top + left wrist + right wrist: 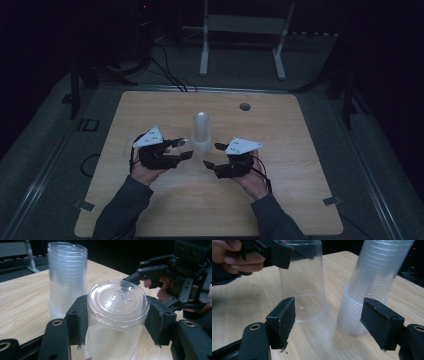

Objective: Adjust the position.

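We count two grippers: the left gripper (pixel 183 148) and the right gripper (pixel 213 155), each with two black jaws. We see one single clear cup (pixel 113 322), upside down, between the jaws of the left gripper. We see one stack of clear cups (pixel 202 131) in the middle of the table; the cups in it are too many and too close for us to count. There is one wooden table (pixel 150 210), with one round hole (pixel 245 106) at its far side. Behind it stands one white frame (pixel 243 30).
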